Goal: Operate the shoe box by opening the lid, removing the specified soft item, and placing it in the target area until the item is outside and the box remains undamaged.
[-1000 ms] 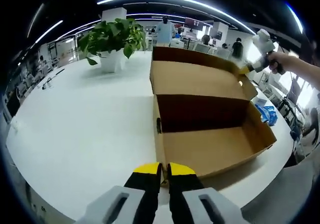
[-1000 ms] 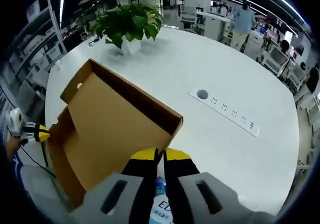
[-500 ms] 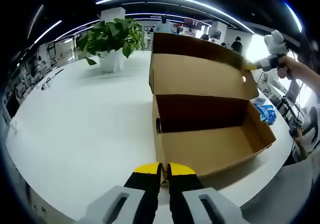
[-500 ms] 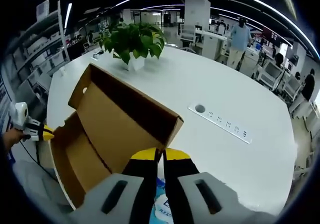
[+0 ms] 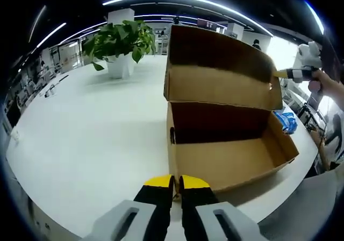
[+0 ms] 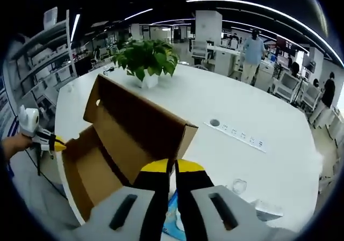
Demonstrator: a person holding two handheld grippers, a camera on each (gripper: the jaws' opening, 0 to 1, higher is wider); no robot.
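1. A potted plant [image 5: 121, 44] stands at the far left of a white round tabletop [image 5: 91, 128].
2. Near the tabletop's front edge, the left gripper [image 5: 172, 183] has its yellow-tipped jaws closed on the near wall of a brown cardboard shoe box [image 5: 226, 155].
3. The box's lid [image 5: 220, 69] stands raised, hinged at the back wall.
4. At the lid's right corner, the right gripper [image 6: 167, 168] pinches the lid edge.
5. A blue soft packet [image 5: 285, 121] lies just right of the box, outside it.
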